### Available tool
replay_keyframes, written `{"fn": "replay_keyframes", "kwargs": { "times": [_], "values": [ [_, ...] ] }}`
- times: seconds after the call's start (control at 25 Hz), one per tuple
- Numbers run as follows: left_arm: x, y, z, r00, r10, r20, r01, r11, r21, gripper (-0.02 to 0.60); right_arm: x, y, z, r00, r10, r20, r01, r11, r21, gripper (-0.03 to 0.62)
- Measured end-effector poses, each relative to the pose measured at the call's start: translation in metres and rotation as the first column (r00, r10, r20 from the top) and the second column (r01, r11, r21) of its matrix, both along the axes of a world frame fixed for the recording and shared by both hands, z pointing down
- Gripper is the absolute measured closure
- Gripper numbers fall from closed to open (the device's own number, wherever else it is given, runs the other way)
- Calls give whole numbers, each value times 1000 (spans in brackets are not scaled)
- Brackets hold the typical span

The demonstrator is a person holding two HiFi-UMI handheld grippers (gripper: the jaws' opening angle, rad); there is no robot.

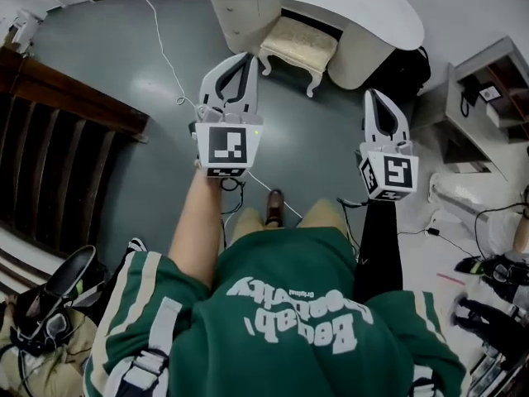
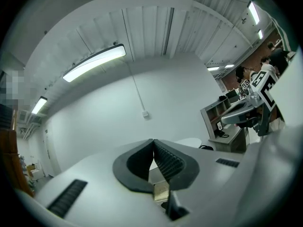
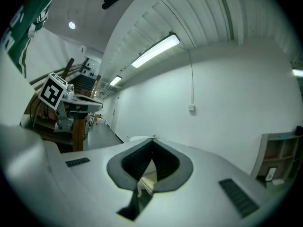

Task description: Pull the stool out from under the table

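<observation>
Sitting partly under curved white table (image 1: 388, 16), padded cream stool (image 1: 299, 41), left tool (image 1: 241, 61) and right tool (image 1: 374, 98) pressed together

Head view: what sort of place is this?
Probably an indoor test room staged with home furniture: a white dressing table, a cushioned stool partly under it, a bare grey floor and an open shelf unit alongside.

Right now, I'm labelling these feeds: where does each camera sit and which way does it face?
Head view: on the person's head, facing steeply down at the stool at the table; shows forearms, green shirt, left gripper, right gripper.
Left gripper view: rides the left gripper, facing along its shut jaws toward a white wall.
Right gripper view: likewise on the right gripper, facing that wall.
Shared: each gripper view catches the other gripper.
</observation>
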State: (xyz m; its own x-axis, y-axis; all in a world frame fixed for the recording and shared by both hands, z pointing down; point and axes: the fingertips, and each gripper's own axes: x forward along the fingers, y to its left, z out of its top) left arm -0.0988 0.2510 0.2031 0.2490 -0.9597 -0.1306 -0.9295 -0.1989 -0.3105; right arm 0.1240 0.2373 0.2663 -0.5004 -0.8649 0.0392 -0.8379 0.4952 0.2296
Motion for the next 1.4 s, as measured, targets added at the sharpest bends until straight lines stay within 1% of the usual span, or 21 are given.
{"fn": "replay_keyframes", "kwargs": {
  "times": [0.12, 0.2, 0.28, 0.36, 0.48, 0.6, 0.68, 0.76, 0.88, 1.04, 1.2, 1.4],
  "values": [
    [-2, -16, 6, 1000, 10, -21, -10, 1000, -5, 566, 3, -16, 5, 1000, 18, -24, -18, 1000, -2, 585],
    [-3, -30, 8, 999, 9, -43, -9, 1000, 12, 566, 5, -32, 6, 999, 27, -22, -27, 1000, 1, 585],
    [-3, -45, 7, 998, 10, -68, -9, 1000, 20, 566, 4, -51, 5, 1000, 25, -13, -25, 1000, 4, 585],
    [0, -62, 0, 997, 20, -77, -18, 1000, 24, 566, 0, -71, 4, 1000, 12, -10, -11, 1000, 8, 585],
    [-5, -99, 2, 999, 1, -51, 1, 999, 36, 566, -9, -112, 1, 1000, -14, -9, 14, 1000, 27, 585],
    [-4, -143, -11, 1000, -7, -16, 9, 996, 94, 566, -15, -160, -6, 1000, -20, -8, 20, 999, 47, 585],
    [-2, -177, -17, 1000, -14, 12, 13, 994, 112, 566, -16, -197, -14, 1000, -6, -11, 6, 998, 62, 585],
    [0, -212, -17, 1000, -21, 18, 19, 995, 101, 566, -14, -234, -23, 1000, 4, -4, -3, 997, 79, 585],
    [1, -260, -17, 1000, -27, -10, 28, 997, 78, 566, -17, -284, -30, 1000, -22, 1, 22, 995, 97, 585],
    [4, -320, -21, 999, -39, 11, 38, 995, 88, 566, -19, -349, -37, 998, -54, 27, 51, 994, 100, 585],
    [3, -362, -24, 999, -42, 30, 39, 995, 89, 566, -20, -391, -35, 997, -63, 53, 57, 993, 99, 585],
    [2, -394, -22, 999, -35, 25, 33, 996, 77, 566, -22, -416, -28, 996, -52, 75, 47, 997, 66, 585]
  ]
}}
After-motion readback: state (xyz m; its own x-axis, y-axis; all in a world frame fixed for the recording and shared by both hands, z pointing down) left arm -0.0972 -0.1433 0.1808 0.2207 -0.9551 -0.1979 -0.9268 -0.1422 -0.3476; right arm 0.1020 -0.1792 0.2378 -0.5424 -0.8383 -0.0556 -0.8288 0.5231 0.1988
